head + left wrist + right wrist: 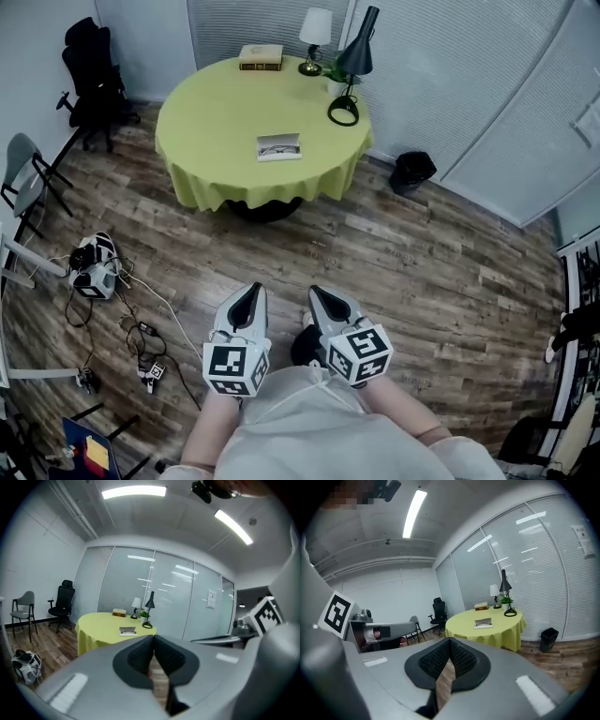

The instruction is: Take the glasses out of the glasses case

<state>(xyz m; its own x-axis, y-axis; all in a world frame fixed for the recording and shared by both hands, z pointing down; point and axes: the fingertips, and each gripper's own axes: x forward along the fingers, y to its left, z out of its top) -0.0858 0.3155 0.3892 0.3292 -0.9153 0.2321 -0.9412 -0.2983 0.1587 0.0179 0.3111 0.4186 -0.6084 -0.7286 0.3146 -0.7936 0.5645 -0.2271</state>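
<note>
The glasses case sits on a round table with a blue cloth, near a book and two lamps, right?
Not blue: the head view shows a yellow cloth. The glasses case does sit there, near the book, the white lamp and the black lamp.

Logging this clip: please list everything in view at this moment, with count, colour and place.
table: one, round, yellow-green cloth, across the room
glasses case: one, pale, table's near half
book: one, tan, table's far edge
table lamp: one, white shade, far edge
desk lamp: one, black, right of the table lamp
plant: one, green, by the desk lamp
bin: one, black, floor right of table
office chair: one, black, left of table
folding chair: one, grey, left edge
pile of gear and cables: one, black and white, floor at left
left gripper: grey, shut, empty
right gripper: grey, shut, empty
</note>
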